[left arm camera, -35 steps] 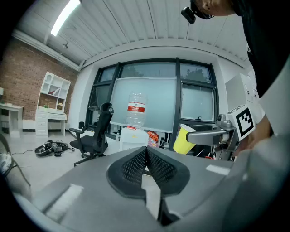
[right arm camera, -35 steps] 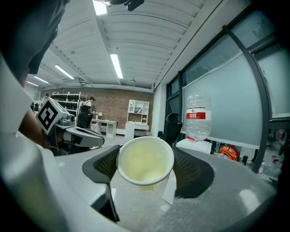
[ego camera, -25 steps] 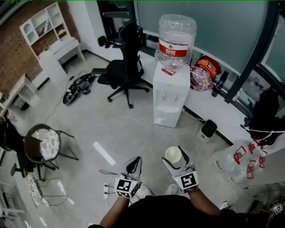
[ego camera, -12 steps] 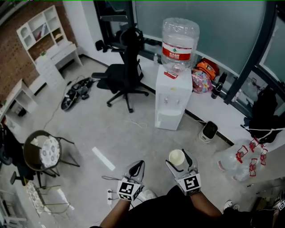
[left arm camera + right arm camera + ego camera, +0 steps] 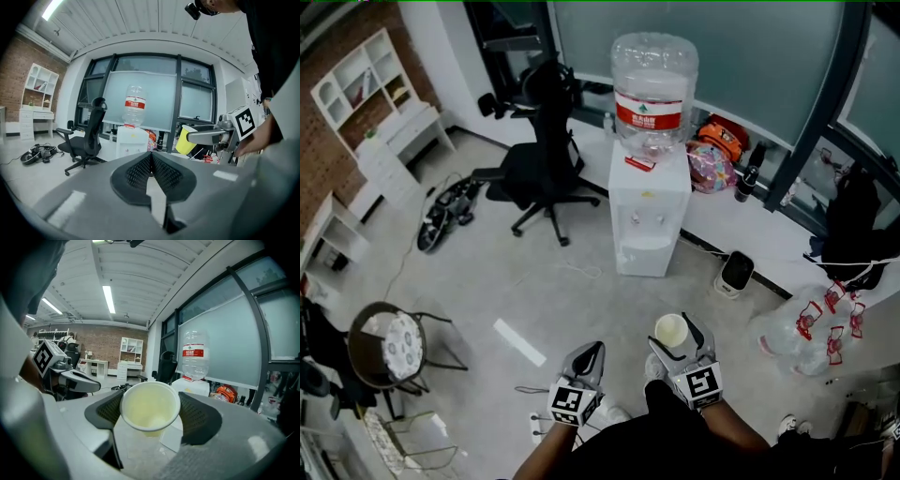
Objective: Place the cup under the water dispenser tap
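Note:
A pale yellow paper cup (image 5: 671, 330) (image 5: 150, 408) stands upright between the pads of my right gripper (image 5: 677, 336) (image 5: 151, 414), which is shut on it. The cup (image 5: 186, 139) also shows in the left gripper view, off to the right. My left gripper (image 5: 587, 354) (image 5: 151, 169) is shut with nothing in it, beside the right one. The white water dispenser (image 5: 647, 217) (image 5: 130, 140) (image 5: 193, 386) with a large clear bottle (image 5: 652, 90) on top stands ahead across the floor, well away from both grippers. Its taps are too small to make out.
A black office chair (image 5: 539, 159) stands left of the dispenser. A small white heater (image 5: 734, 272) sits on the floor to the dispenser's right, with bags (image 5: 717, 159) behind it. A round chair (image 5: 386, 342) stands at the left. Empty water bottles (image 5: 797, 337) lie at the right.
The dispenser and chair have shifted left and slightly nearer in the head view as I move across the floor. The cup stays in the right gripper; the left stays shut.

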### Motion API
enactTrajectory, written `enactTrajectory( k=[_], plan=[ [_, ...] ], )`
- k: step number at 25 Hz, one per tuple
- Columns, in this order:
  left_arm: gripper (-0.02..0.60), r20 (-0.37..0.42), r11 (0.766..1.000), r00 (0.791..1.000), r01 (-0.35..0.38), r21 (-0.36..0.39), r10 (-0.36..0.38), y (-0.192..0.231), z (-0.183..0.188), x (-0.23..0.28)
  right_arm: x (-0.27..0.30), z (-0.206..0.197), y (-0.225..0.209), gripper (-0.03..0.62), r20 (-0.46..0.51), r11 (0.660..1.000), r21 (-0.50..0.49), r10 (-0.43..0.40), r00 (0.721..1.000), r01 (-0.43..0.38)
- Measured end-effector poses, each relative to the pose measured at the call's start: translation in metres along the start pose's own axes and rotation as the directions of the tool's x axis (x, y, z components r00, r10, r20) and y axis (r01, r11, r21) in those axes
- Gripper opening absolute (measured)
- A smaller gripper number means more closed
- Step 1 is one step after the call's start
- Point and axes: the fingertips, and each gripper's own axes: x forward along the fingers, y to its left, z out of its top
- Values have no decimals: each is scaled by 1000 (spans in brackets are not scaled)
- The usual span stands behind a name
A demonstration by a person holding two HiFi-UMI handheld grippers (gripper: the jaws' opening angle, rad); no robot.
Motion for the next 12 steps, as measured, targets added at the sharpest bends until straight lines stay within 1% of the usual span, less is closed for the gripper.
enactTrajectory(
  k=[3,4,6,7,9,12],
  plan=[
    [9,-11,1000,1000,-4,5,4,5,6,26,12,-2,-26,367,-8,1000,-27,-12,1000,12],
    [9,-14,1000,1000,-7,1,7,8,8,35,17,-2,-36,367,-7,1000,-23,-15,1000,15],
    [9,-18,1000,1000,-9,-11,9,12,11,53,25,-3,-54,367,0,999,29,-16,1000,16],
    [9,-21,1000,1000,-8,-12,8,13,13,62,29,-4,-63,367,-5,999,31,-16,1000,16],
    [9,-30,1000,1000,-7,-5,6,15,14,79,36,-8,-80,367,-21,1000,-2,-19,1000,19],
    [9,-43,1000,999,-8,-2,8,18,17,104,48,-14,-101,367,-25,999,40,-26,999,27]
  ],
)
